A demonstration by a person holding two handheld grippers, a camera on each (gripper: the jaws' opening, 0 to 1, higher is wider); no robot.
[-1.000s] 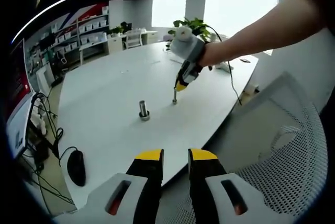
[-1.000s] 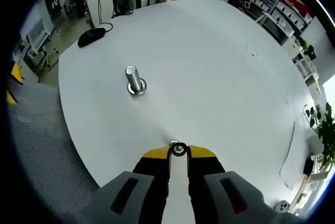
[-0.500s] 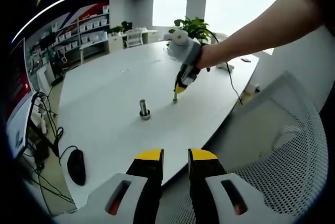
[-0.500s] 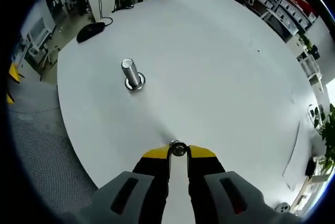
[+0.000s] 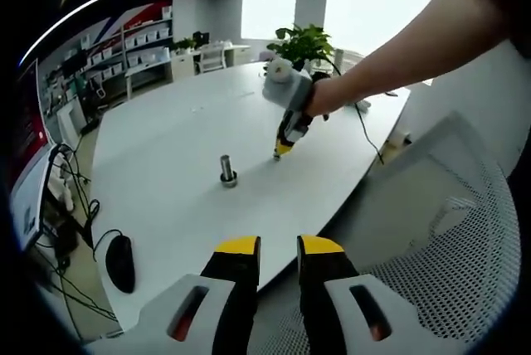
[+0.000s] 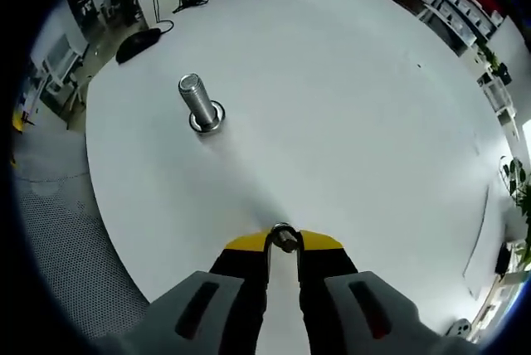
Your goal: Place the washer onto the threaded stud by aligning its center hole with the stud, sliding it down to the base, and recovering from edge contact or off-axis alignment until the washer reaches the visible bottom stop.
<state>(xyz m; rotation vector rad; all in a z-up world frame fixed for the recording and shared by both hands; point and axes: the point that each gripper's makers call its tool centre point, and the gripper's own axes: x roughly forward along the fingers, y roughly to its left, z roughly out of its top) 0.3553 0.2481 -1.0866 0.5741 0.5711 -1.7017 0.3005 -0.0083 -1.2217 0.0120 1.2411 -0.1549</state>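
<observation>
Right gripper (image 6: pixel 283 239), right gripper view: yellow-tipped jaws closed on the washer (image 6: pixel 283 237), pinched on edge between the tips, its metal ring and centre hole showing just above them. Held above the white table (image 6: pixel 357 106), well apart from the threaded stud (image 6: pixel 199 104). Stud upright on its round base, up and to the left of the jaws, its shank bare from top to base. Beyond the stud, at the table's far edge, a black computer mouse (image 6: pixel 138 41). Mesh chair (image 6: pixel 58 230) past the table's left edge.

Left gripper (image 5: pixel 279 249), left gripper view: jaws parted by a narrow gap, nothing between the tips, held off the near edge of the table (image 5: pixel 166 164), over the gap beside a white mesh chair (image 5: pixel 448 239). Further out, threaded stud (image 5: pixel 226 169) standing near the middle of the tabletop. Just right of the stud, right gripper (image 5: pixel 279 153) pointing tip-down toward the table, close to the surface; contact with the table not discernible, washer too small to make out here. Gripped by a hand (image 5: pixel 319 98), bare forearm entering from the upper right. Black mouse (image 5: pixel 121 264) with its cable on the table's near left. Potted plant (image 5: pixel 307 41) at the far end of the table, before bright windows.
</observation>
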